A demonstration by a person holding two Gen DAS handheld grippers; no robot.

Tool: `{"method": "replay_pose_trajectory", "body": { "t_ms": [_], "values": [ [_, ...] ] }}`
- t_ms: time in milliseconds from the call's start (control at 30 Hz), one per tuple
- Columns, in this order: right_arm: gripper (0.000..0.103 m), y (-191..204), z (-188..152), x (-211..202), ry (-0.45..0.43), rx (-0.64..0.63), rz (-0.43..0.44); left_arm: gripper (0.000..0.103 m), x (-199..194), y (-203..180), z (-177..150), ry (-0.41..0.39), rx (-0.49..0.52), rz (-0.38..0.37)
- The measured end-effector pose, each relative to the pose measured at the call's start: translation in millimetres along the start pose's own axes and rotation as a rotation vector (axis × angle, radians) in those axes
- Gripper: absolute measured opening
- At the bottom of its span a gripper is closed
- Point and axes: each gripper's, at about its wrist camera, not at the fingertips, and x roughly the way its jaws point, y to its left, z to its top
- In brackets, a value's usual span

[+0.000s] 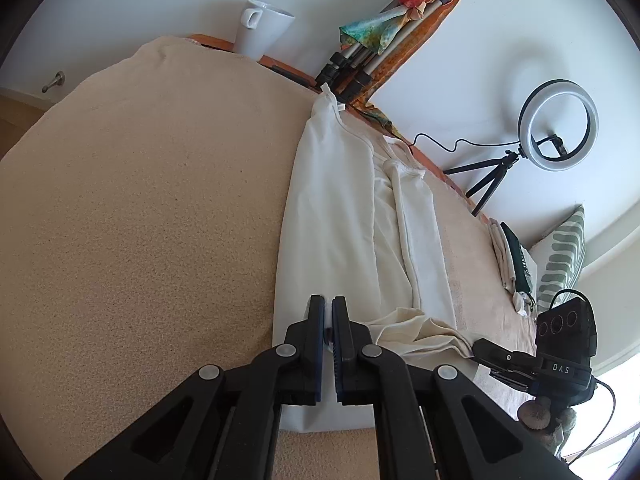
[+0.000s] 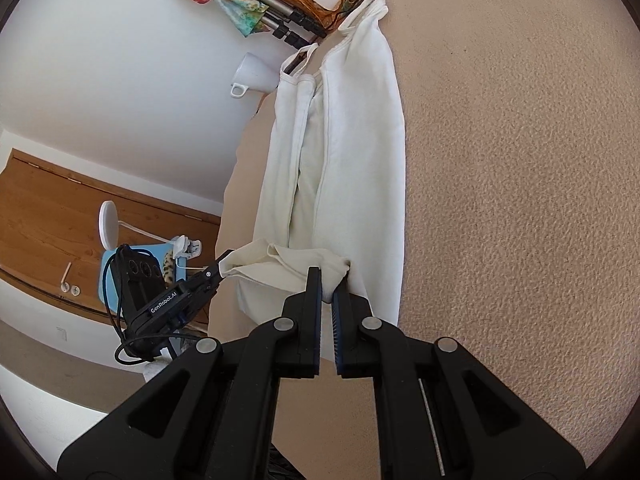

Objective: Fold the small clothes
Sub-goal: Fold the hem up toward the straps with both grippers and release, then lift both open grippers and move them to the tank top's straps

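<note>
A white sleeveless top lies lengthwise on the beige towel-covered surface, its straps at the far end and its long sides folded inward. My left gripper is shut on the near hem, with white fabric pinched between its pads. In the left wrist view my right gripper grips the hem's other corner at the right. In the right wrist view the right gripper is shut on a bunched piece of the top, and the left gripper holds the hem corner at the left. The hem hangs slack between them.
A white mug stands at the far edge. Beside it lies a folded tripod wrapped in a colourful scarf. A ring light on a small tripod, a patterned pillow and a small pile of clothes sit at the right.
</note>
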Motion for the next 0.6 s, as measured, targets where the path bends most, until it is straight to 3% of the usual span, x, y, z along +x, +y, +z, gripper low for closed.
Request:
{"method": "replay_pose_trajectory", "body": {
  "t_ms": [67,100,200,233,400,500,600],
  "values": [
    [0.009,-0.3,3.4,1.8,-0.004,0.003,0.007,0.024,-7.5,1.6,2.6,-0.039,-0.006,0.024],
    [0.011,0.6,4.9,1.5,-0.007,-0.001,0.004,0.024,-13.2,3.9,3.5,-0.065,-0.014,0.025],
    [0.046,7.4,6.5,-6.2,-0.026,-0.042,-0.022,0.024,-28.3,7.9,4.7,-0.11,-0.007,0.021],
    [0.048,10.6,6.0,-10.8,-0.05,-0.06,-0.027,0.024,-31.2,7.7,3.7,-0.118,0.004,0.02],
    [0.048,25.6,-0.8,-20.4,-0.083,-0.162,-0.091,0.029,-19.0,0.9,-6.7,-0.062,0.083,0.026],
    [0.039,29.4,-4.4,-10.4,-0.058,-0.202,-0.161,0.03,-2.3,-5.0,-9.7,-0.024,0.121,0.057],
    [0.037,31.2,-6.2,-0.5,-0.037,-0.238,-0.224,0.03,11.8,-8.0,-10.8,0.001,0.144,0.089]
  ]
}}
